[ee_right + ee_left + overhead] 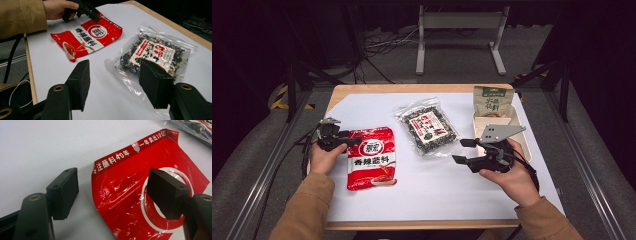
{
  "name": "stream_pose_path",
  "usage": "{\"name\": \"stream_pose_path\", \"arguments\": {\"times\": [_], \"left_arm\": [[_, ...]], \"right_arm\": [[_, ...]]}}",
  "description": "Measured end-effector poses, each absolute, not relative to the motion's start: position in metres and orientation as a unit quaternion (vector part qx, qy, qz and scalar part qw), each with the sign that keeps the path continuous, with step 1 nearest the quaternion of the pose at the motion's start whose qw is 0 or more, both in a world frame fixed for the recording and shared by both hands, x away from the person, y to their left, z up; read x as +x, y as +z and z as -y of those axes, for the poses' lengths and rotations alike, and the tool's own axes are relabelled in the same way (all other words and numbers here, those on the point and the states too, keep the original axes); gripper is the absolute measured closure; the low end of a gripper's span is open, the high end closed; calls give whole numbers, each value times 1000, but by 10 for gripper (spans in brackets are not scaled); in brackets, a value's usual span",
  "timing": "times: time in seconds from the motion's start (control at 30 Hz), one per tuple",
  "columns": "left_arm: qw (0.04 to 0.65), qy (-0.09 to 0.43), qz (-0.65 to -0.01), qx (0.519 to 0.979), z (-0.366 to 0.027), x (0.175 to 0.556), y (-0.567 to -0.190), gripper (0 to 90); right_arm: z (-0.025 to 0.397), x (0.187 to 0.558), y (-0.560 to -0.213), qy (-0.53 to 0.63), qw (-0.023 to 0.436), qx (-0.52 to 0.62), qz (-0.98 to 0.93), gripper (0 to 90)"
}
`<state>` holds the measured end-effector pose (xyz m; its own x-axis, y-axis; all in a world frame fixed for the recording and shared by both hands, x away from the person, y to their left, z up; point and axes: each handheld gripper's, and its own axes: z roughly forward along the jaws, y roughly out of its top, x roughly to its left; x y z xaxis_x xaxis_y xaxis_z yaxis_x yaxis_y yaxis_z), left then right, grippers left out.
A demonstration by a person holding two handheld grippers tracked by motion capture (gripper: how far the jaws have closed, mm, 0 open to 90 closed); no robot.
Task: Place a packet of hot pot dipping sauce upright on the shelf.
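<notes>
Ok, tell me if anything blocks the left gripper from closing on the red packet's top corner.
Nothing visible does. The left gripper is open, its jaws straddling the upper corner of the red packet; between them lies just the packet and bare white table cover.

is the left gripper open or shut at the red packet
Open. The left gripper has its black jaws spread either side of the red foil sauce packet's top corner, which lies on the white table sheet.

Bare white sheet [432,185] between red pouch [371,157] and clear seaweed bag [428,127].
</notes>
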<state>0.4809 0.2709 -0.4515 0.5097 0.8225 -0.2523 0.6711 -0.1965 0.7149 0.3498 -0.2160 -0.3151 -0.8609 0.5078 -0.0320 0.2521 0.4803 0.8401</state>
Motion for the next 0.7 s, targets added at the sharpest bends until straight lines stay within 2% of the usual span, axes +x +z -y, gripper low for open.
{"name": "stream_pose_path", "arguments": {"times": [0.13, 0.27, 0.4, 0.5, 0.6, 0.63, 0.7], "left_arm": [[408, 84, -487, 768, -270, 481, -452, 342], [391, 83, -487, 777, -267, 481, -452, 499], [382, 94, -485, 781, -266, 479, -450, 603], [385, 109, -486, 777, -269, 475, -444, 733], [423, 65, -489, 760, -278, 472, -436, 843], [430, 41, -504, 748, -281, 471, -434, 859], [430, 28, -510, 744, -283, 471, -432, 885]], "right_arm": [[216, 350, -314, 460, 139, 222, -849, 427], [215, 350, -316, 455, 138, 223, -851, 431], [215, 351, -317, 455, 137, 225, -851, 431], [215, 351, -317, 457, 136, 226, -850, 431], [215, 352, -318, 457, 134, 226, -850, 431], [215, 352, -319, 457, 134, 227, -850, 431], [215, 352, -319, 458, 133, 229, -849, 430]]}}
